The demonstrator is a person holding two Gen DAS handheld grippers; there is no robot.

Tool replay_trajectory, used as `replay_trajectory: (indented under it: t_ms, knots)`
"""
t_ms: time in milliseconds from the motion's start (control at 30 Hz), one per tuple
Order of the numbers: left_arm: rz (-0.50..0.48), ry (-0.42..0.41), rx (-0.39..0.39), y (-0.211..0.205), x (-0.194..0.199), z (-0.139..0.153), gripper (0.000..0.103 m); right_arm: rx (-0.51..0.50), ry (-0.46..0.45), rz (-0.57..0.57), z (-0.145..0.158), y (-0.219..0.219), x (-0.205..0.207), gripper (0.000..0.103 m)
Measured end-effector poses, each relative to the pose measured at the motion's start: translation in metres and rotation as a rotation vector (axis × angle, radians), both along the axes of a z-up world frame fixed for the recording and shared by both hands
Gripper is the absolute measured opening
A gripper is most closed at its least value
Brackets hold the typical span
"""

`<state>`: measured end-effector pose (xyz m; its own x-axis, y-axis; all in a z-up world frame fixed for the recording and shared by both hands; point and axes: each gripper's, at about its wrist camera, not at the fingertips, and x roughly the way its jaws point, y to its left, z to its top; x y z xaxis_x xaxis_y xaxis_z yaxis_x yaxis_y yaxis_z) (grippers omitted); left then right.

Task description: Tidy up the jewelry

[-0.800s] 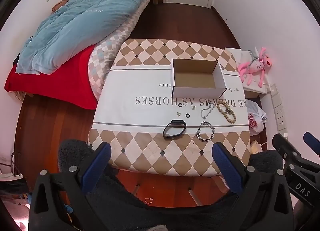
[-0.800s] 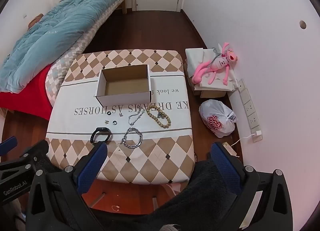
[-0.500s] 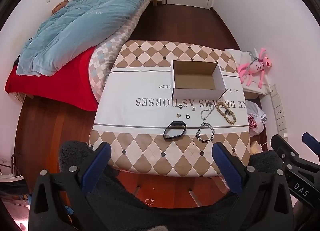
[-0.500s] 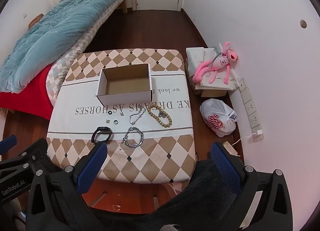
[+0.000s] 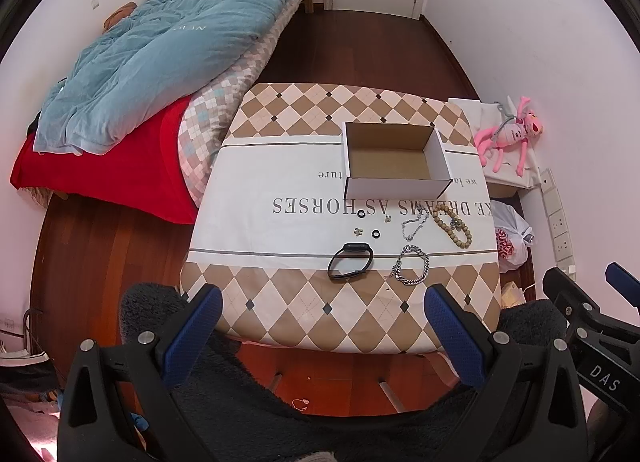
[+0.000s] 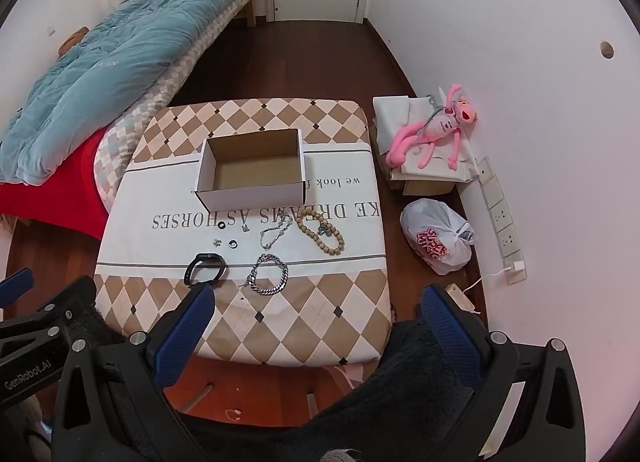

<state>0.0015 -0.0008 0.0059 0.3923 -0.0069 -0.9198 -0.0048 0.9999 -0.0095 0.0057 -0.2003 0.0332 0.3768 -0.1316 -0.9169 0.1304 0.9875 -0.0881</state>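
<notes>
Nothing sorted yet: cardboard box (image 5: 394, 160) empty, black wristband (image 5: 350, 261), silver chain bracelet (image 5: 412, 269) and bead bracelet (image 5: 451, 224) loose on tablecloth (image 5: 280, 230); left gripper (image 5: 322, 336) and right gripper (image 6: 316, 336) wide open, holding nothing.

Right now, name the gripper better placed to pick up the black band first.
Left gripper: the black band lies nearly centred ahead of its open fingers; for the right gripper it sits off to the left.
</notes>
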Motion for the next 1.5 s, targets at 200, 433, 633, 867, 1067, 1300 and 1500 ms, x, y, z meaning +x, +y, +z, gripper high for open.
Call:
replay_trajectory:
  t_ms: [200,433,633,867,1067,1300,1500]
  knots:
    - [0.0,-0.003,-0.001,-0.001,0.001,0.002,0.103,0.002,0.0,0.001,0.001,0.0,0.0,0.103]
    - [0.0,-0.004,0.0,-0.001,0.001,0.003,0.103,0.001,-0.001,0.001,0.003,0.0,-0.001,0.103]
    - [-0.001,-0.005,-0.002,-0.001,0.0,0.003,0.103,-0.001,-0.001,0.002,0.004,0.0,-0.001,0.103]
    - [-0.01,-0.004,-0.001,-0.007,0.001,0.013,0.103,-0.001,-0.002,-0.001,0.004,-0.002,-0.002,0.103]
    - [-0.018,-0.003,-0.008,-0.012,-0.001,0.014,0.103,-0.005,-0.004,0.0,0.005,-0.002,-0.003,0.103]
    - [-0.033,-0.001,-0.021,-0.009,0.0,0.008,0.103,-0.005,-0.004,0.0,0.006,-0.002,-0.003,0.103]
    - [-0.034,-0.002,-0.021,-0.011,0.001,0.008,0.103,-0.006,-0.005,0.001,0.006,-0.002,-0.003,0.103]
